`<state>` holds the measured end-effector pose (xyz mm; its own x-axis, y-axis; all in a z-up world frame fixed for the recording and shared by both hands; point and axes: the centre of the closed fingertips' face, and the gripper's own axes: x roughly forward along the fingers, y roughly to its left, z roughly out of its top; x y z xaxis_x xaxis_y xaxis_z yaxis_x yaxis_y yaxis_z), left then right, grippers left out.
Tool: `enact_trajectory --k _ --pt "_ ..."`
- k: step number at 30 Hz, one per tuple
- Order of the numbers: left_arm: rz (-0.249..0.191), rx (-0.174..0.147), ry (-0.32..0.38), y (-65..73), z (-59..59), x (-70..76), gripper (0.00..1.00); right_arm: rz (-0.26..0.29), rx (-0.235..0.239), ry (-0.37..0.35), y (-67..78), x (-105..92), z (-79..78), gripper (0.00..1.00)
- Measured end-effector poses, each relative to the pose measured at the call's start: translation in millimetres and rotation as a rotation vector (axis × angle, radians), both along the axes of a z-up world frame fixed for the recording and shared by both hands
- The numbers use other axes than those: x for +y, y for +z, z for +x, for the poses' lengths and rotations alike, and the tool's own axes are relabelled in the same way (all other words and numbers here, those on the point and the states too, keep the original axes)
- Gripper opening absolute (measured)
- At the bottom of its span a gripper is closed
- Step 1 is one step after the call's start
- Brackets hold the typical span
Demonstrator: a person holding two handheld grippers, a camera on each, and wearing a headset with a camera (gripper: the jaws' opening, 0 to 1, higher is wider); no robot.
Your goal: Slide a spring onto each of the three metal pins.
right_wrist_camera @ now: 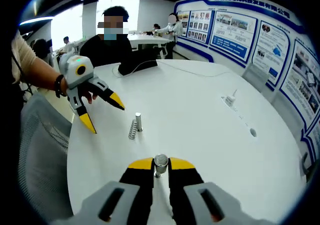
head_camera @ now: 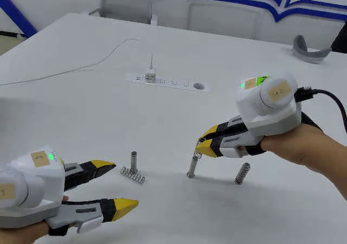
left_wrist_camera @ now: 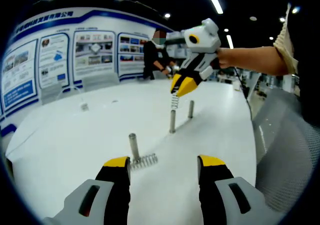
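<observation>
Two to go: the right claw [head_camera: 203, 142] pinches a spring [right_wrist_camera: 160, 160] atop the middle pin [head_camera: 192, 168], where a sideways push could topple it. The spread left claw [head_camera: 123, 184] hovers by the loose spring [head_camera: 133, 174] on the counter [head_camera: 81, 108].

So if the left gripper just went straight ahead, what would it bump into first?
Probably the loose spring lying at the foot of the nearest metal pin, just ahead of the left gripper, whose fingers are open. Depth is hard to judge.
</observation>
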<state>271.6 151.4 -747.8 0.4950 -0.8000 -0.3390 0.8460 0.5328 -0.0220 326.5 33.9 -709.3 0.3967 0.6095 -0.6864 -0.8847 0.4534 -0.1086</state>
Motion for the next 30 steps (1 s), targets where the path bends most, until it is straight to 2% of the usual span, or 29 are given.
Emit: enact_trajectory --k 13,30 --pt "0.005 0.005 -0.001 -2.4 0.7 0.6 0.54 0.012 0.016 -0.012 -9.4 0.8 2.5 0.12" --pt "0.011 0.015 0.000 -5.4 -0.3 0.7 0.54 0.025 0.043 -0.040 -30.5 0.2 3.6 0.12"
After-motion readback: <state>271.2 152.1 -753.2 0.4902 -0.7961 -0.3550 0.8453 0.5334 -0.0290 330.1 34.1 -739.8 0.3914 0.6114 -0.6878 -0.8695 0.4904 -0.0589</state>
